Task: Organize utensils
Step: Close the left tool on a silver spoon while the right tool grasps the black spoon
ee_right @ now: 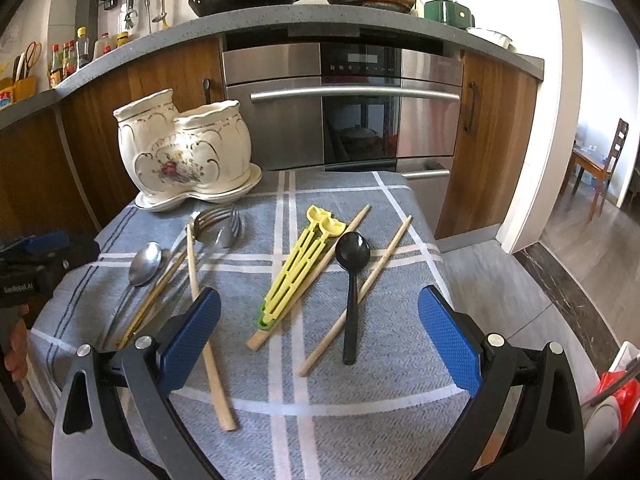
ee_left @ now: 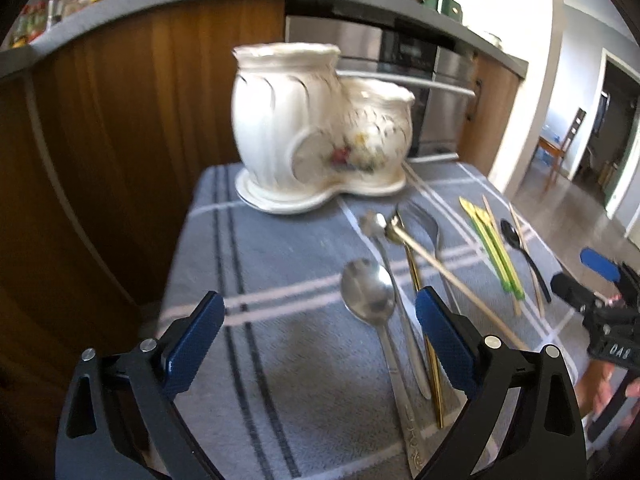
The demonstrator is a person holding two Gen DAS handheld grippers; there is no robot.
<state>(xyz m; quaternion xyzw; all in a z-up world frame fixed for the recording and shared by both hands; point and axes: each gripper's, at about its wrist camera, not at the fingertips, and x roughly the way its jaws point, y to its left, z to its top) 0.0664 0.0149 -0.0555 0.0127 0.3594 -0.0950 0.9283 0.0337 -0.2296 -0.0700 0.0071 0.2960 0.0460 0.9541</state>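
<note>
A: We're looking along the left gripper (ee_left: 318, 334), and its blue pads (ee_left: 446, 336) are standing wide apart, holding nothing. The right-hand pad is hanging over the handles of the metal cutlery; we can't tell if it's touching them.

B: Same on our side: the right gripper (ee_right: 319, 326) is gaping wide over the cloth (ee_right: 380, 392), gripping nothing. Its left pad is sitting above a wooden chopstick (ee_right: 200, 296).

A: Let's count. We're seeing one steel spoon (ee_left: 366, 292), a gold-handled piece (ee_left: 420, 292), and forks (ee_right: 224, 220) bunched together; how many forks, we can't say.

B: We're counting three chopsticks: that one on the left, one (ee_right: 336, 246) lying beside the yellow-green tongs (ee_right: 298, 270), and one (ee_right: 374, 276) crossing under the black spoon (ee_right: 352, 276). One tongs, one black spoon.

A: All of it is lying flat on the cloth, the metal in one cluster, the plastic and wood in another, apart from each other.

B: And the holder (ee_right: 184, 152) is standing at the far left corner on its saucer, two joined pots, one taller. Nothing is sticking out of either; the insides are hidden from us.
</note>
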